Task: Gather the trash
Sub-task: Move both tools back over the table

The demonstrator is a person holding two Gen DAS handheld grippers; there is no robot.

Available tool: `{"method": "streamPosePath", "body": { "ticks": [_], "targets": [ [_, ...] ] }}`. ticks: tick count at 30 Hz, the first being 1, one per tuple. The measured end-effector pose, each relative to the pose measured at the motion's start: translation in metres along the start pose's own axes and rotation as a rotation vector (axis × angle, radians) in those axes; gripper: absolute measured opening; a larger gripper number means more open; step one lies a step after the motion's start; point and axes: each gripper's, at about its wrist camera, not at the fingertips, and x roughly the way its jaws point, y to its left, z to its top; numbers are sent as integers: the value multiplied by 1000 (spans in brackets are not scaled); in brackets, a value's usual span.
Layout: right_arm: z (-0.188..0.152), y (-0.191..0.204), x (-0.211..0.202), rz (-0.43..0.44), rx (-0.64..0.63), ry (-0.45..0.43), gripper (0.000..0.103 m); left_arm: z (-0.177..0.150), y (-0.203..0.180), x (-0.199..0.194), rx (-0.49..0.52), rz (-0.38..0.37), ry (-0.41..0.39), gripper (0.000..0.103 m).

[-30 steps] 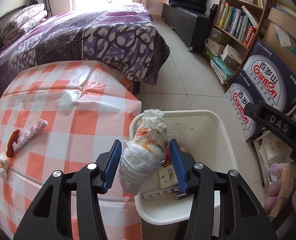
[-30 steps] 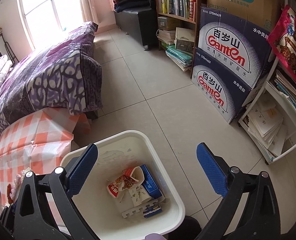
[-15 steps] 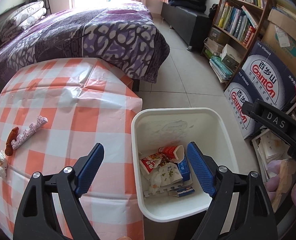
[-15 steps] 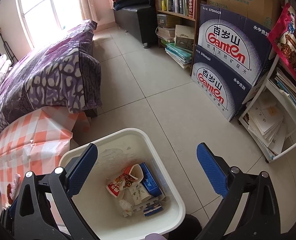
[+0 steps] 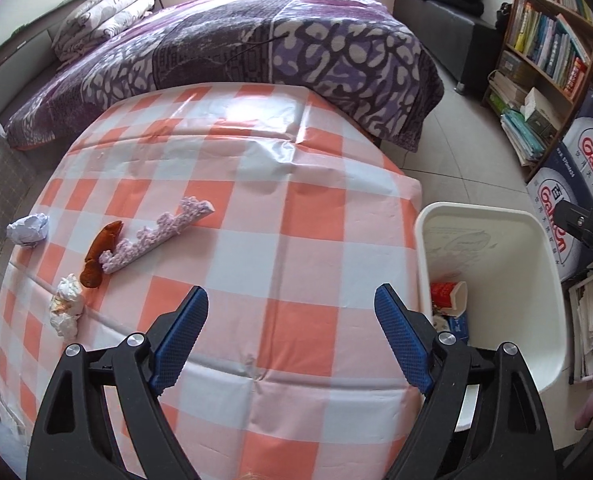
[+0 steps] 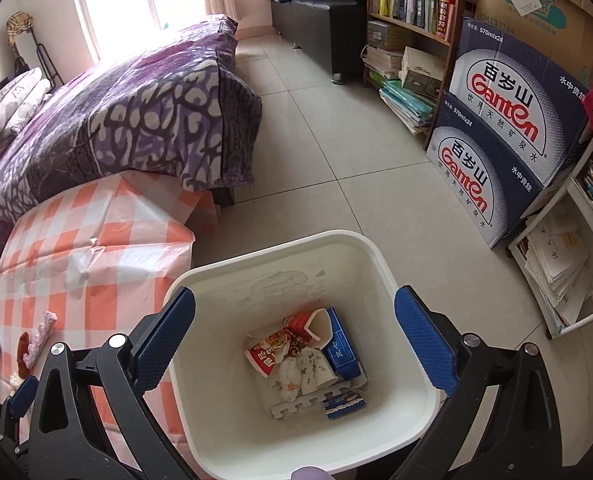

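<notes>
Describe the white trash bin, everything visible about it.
The white trash bin looks like smooth plastic, squarish with rounded corners and a rolled rim, open-topped and upright on the tiled floor beside the checkered table. It holds a crushed red paper cup, a blue carton, wrappers and a white foam strip. Neither gripper touches it.

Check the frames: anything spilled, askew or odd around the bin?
No spill. Four scraps are left on the orange-checked tablecloth: crumpled white paper ball, brown scrap, pink lacy strip, stained white tissue wad. The white plastic bin stands upright with its trash inside. Both hand-held grippers, left and right, are open and empty.
</notes>
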Motion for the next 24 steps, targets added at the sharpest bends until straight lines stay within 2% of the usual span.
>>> {"method": "streamPosePath", "body": {
  "ticks": [2,8,17,20,24],
  "targets": [
    [-2,14,0,11,-22,6,96,0,20,5,-19,56,7,83],
    [-13,55,5,40,-98,34,96,-2,89,17,-134,154,52,83],
    [-28,108,12,90,-166,70,96,-24,168,36,-229,266,120,83],
    [-34,124,16,119,-180,106,96,-33,185,44,-250,262,145,79],
    [-44,144,23,156,-204,154,96,-39,205,55,-287,188,171,62]
  ]
}}
